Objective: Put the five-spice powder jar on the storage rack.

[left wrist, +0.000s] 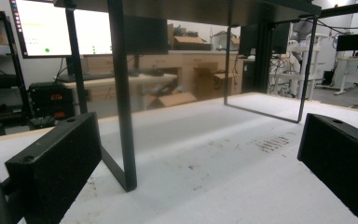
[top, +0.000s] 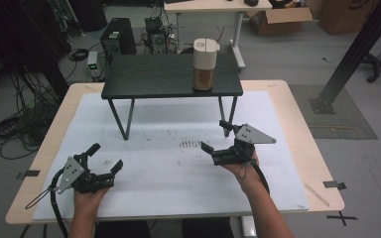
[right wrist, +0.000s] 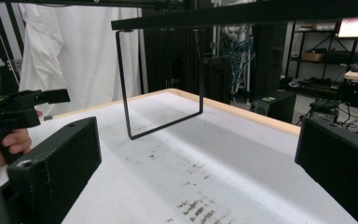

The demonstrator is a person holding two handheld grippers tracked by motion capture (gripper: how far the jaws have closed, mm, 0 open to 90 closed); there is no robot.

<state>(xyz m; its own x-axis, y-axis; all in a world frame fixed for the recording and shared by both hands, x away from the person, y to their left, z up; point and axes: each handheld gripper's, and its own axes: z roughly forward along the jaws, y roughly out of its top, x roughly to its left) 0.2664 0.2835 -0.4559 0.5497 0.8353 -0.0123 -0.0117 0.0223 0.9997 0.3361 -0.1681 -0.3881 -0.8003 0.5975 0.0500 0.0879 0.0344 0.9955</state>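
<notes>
A low black stand [top: 171,75] sits on the white mat [top: 168,173] at the far middle of the table. On its right end stands a tall canister [top: 205,64] with a white lid and brown contents. My left gripper [top: 106,157] rests near the front left of the mat, open and holding nothing. My right gripper [top: 215,135] is at the front right, just before the stand's right leg, also open and holding nothing. In the left gripper view the jaws [left wrist: 198,140] stand wide apart, facing the stand's leg [left wrist: 123,116]. The right gripper view shows wide jaws [right wrist: 198,144] and the left gripper [right wrist: 23,105] in a hand.
Brown stains [top: 191,144] mark the mat between the grippers. The wooden tabletop [top: 302,129] borders the mat on all sides. Beyond the table are computer cases [top: 116,37], cables on the floor [top: 15,129], cardboard boxes [top: 278,20] and a black post [top: 352,54] at the right.
</notes>
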